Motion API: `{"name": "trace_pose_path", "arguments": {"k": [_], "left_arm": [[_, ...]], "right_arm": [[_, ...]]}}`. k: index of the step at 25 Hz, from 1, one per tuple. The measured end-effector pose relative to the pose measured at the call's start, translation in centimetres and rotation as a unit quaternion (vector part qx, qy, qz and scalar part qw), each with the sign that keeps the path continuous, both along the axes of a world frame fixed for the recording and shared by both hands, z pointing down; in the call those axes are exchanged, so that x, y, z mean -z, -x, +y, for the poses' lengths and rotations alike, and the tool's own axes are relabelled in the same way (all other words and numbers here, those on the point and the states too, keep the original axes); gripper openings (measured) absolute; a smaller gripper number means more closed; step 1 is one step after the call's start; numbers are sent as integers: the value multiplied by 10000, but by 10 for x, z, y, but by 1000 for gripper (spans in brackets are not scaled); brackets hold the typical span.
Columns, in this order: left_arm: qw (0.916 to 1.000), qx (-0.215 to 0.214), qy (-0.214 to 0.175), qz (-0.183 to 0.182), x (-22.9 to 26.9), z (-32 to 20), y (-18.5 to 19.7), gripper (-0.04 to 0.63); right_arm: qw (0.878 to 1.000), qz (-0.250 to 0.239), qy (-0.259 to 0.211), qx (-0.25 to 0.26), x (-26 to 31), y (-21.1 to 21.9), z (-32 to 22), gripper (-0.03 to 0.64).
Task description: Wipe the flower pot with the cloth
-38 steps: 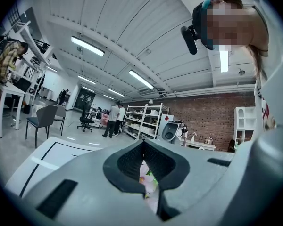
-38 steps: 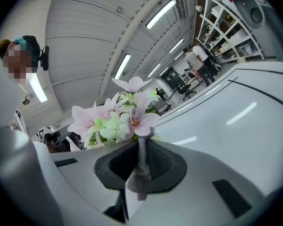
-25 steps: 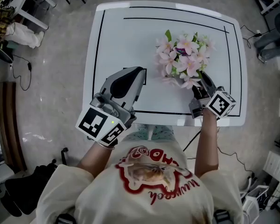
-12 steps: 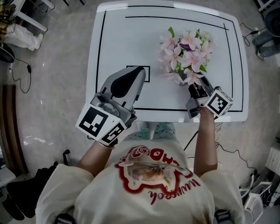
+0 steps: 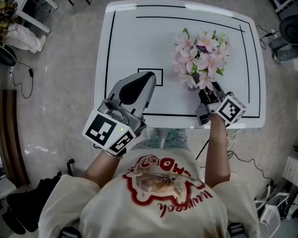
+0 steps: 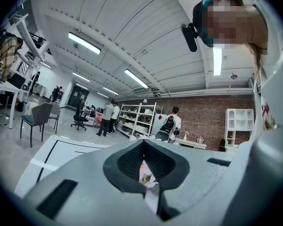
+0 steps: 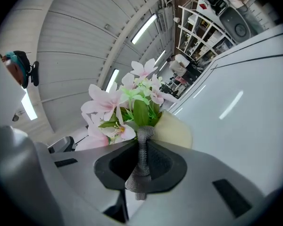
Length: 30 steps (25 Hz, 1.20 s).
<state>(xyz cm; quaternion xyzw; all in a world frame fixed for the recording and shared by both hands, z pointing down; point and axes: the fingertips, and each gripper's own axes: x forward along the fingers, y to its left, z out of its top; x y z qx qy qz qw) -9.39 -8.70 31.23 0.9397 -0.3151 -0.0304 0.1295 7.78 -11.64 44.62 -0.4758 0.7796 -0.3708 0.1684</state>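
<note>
Right tongs (image 5: 207,97) pinch the grey cloth (image 7: 142,154) at the cream flower pot (image 7: 175,132) on the table's (image 5: 129,43) right side, left tongs (image 5: 145,78) closed on nothing: an unbraced sideways push may topple the top-heavy pot.

Counts:
- 1 table (image 5: 139,38), with 1 small square outline (image 5: 157,77)
- 1 flower pot (image 7: 178,132)
- 1 bunch of pink flowers (image 5: 201,58); the blooms overlap, so no exact count
- 1 grey cloth (image 7: 142,157)
- 2 grippers: left gripper (image 5: 147,77) and right gripper (image 5: 207,92)
- 2 marker cubes: left cube (image 5: 107,132) and right cube (image 5: 230,109)
- 1 operator (image 5: 159,192)

Background, left gripper view:
- 3 people clear enough to count: standing pair (image 6: 108,118) and 1 backpack wearer (image 6: 170,125); farther figures are too small to count
- 1 grey chair (image 6: 39,118)
- 1 office chair (image 6: 79,117)
</note>
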Motion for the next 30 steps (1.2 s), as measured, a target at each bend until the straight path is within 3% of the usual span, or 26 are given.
{"name": "trace_pose_path", "arguments": {"k": [30], "left_arm": [[9999, 149, 31, 36, -3, 8, 32, 3]], "right_arm": [[9990, -97, -2, 435, 0, 66, -4, 35]]}}
